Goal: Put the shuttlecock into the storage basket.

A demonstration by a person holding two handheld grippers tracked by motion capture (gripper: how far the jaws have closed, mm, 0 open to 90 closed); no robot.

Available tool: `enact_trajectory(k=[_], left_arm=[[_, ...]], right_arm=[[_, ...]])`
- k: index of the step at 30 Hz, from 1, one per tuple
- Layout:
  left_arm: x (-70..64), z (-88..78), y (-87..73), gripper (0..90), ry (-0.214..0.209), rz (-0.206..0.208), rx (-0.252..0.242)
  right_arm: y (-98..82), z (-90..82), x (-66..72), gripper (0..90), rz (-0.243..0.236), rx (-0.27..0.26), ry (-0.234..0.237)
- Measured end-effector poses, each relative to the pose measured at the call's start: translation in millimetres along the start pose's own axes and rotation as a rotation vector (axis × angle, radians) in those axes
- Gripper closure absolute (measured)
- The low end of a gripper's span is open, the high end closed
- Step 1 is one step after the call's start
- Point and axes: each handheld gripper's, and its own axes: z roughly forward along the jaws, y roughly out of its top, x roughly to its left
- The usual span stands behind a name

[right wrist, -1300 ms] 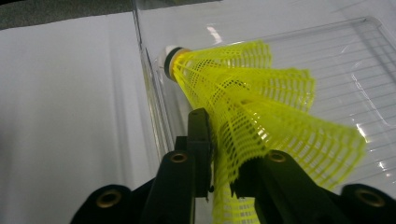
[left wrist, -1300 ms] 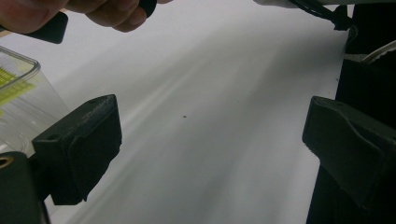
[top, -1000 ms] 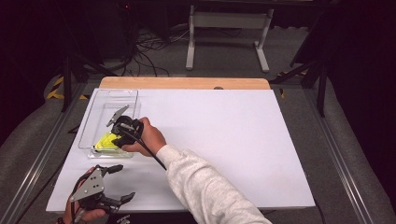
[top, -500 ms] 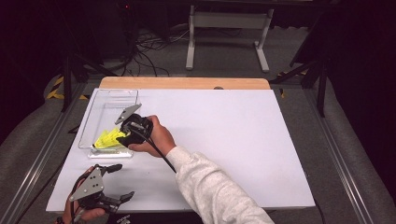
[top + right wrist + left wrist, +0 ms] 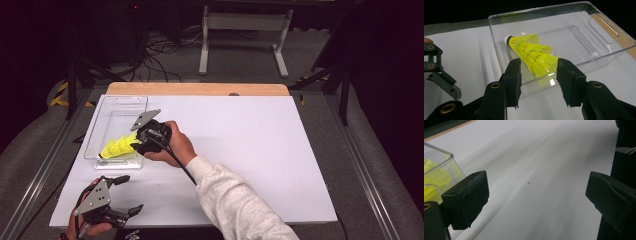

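Note:
A stack of yellow shuttlecocks (image 5: 531,53) lies on its side in a clear plastic tray (image 5: 539,9), cork end pointing away from my right gripper (image 5: 539,67). That gripper's jaws have just been opening; they stand apart just outside the tray's near wall with nothing between them. From the high view the tray (image 5: 125,98) sits at the table's left with the shuttlecocks (image 5: 116,147) at its near end, and the right gripper (image 5: 137,142) is at its right corner. My left gripper (image 5: 131,194) rests open near the front-left edge. Its jaws (image 5: 536,192) are wide apart over bare table beside the tray (image 5: 439,162).
A white sheet (image 5: 250,150) covers the table, with a wooden strip (image 5: 200,89) along its far edge. Metal rails (image 5: 370,185) run along both sides. A white stand (image 5: 240,30) and cables lie on the floor beyond. In the right gripper view the left gripper (image 5: 441,77) shows at the left.
My right gripper has drawn back to the right and slightly up from the tray's near end. The shuttlecocks stay in the tray. The left gripper has not moved.

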Motion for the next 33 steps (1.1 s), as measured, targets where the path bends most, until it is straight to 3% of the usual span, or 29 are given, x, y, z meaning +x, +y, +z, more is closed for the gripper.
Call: enact_trajectory(k=[16, 20, 33], left_arm=[[0.5, 2.4, 0.9, 5.8, -0.001, 0.005, 0.01], [-0.3, 3.6, 1.3, 5.8, -0.005, 0.009, 0.016], [-0.3, 3.2, 0.9, 5.8, 0.001, 0.008, 0.015]], right_arm=[[-10.3, -16.9, -9.9, 54.2, 0.014, -0.016, -0.05], [-13.4, -20.5, -10.5, 53.3, 0.011, -0.02, -0.089], [-20.7, -30.8, -15.9, 51.2, 0.026, -0.041, -0.11]])
